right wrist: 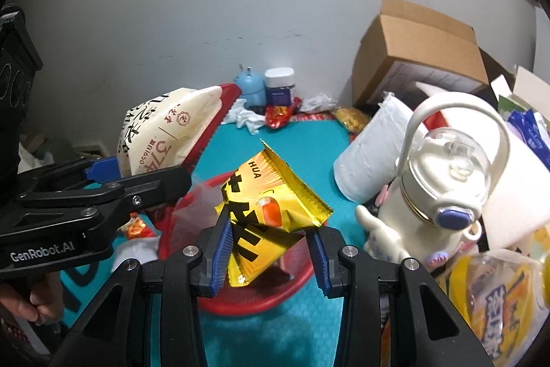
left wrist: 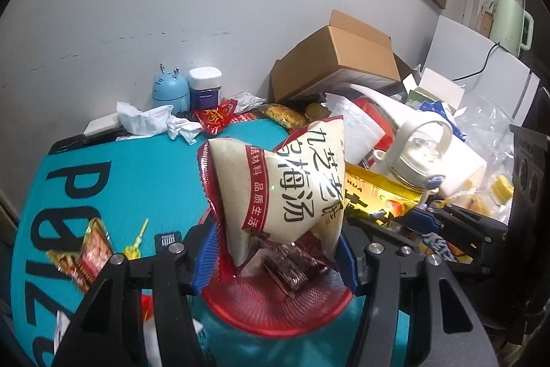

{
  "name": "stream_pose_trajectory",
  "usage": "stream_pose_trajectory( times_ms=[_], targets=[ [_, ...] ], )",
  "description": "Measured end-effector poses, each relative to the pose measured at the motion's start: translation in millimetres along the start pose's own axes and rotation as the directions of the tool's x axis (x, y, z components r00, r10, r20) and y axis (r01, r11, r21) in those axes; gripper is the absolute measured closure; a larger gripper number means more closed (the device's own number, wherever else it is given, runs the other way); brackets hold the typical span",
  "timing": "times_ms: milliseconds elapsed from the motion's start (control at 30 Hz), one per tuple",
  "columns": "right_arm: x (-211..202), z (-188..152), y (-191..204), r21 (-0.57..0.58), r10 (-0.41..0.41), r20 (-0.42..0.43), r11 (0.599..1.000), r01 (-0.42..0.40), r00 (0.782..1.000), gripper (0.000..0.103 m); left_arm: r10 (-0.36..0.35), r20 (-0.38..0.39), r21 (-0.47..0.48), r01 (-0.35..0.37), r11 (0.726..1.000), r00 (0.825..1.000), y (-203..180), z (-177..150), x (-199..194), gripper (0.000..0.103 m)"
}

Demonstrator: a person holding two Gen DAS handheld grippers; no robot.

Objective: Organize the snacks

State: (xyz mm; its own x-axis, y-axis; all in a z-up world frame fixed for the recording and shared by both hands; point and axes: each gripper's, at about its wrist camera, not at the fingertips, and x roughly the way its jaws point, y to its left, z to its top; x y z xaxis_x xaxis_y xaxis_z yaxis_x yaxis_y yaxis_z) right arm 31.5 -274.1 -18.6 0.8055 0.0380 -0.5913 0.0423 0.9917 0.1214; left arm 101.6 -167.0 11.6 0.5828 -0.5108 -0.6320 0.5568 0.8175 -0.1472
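My left gripper [left wrist: 275, 260] is shut on a cream and red snack bag [left wrist: 282, 181] and holds it over a red mesh basket [left wrist: 275, 315]. A dark red wrapped snack [left wrist: 292, 267] lies in the basket. My right gripper [right wrist: 270, 257] is shut on a yellow foil snack packet [right wrist: 268, 212], also above the basket [right wrist: 240, 301]. The left gripper [right wrist: 103, 191] with its cream bag [right wrist: 165, 133] shows at the left of the right wrist view. The yellow packet [left wrist: 378, 198] and the right gripper's fingers [left wrist: 447, 222] show at the right of the left wrist view.
A teal mat [left wrist: 68, 188] covers the table. Small snack packets [left wrist: 89, 253] lie at its left. Behind are crumpled tissue [left wrist: 154, 122], a blue gadget [left wrist: 170, 90], a jar [left wrist: 205, 85] and a cardboard box [right wrist: 419, 57]. A white bottle [right wrist: 443, 188], paper roll [right wrist: 371, 157] and bagged snacks [right wrist: 488, 308] crowd the right.
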Motion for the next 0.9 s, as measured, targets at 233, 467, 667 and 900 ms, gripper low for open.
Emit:
stream_pose_trajectory(
  times_ms=[233,467,667,900],
  targets=[
    [24,1,-6,0.013,-0.044,-0.021,0.999,0.044,0.999,0.063,0.011,-0.045,-0.001,-0.011,1.000,0.999,6,9,34,0.046],
    [43,-1,-15,0.031,-0.069,-0.055,0.997,0.071,0.996,0.063,0.015,-0.102,0.002,-0.015,1.000,0.995,7,5,62,0.045],
    [52,-6,-15,0.011,-0.081,-0.084,0.997,0.082,0.993,0.063,0.019,-0.131,0.033,-0.015,0.999,0.991,1,-1,76,0.036],
    [57,-8,-16,0.007,-0.096,-0.121,0.995,0.098,0.988,0.049,0.107,-0.125,0.092,-0.096,0.991,0.986,-3,-5,77,0.025]
  ],
)
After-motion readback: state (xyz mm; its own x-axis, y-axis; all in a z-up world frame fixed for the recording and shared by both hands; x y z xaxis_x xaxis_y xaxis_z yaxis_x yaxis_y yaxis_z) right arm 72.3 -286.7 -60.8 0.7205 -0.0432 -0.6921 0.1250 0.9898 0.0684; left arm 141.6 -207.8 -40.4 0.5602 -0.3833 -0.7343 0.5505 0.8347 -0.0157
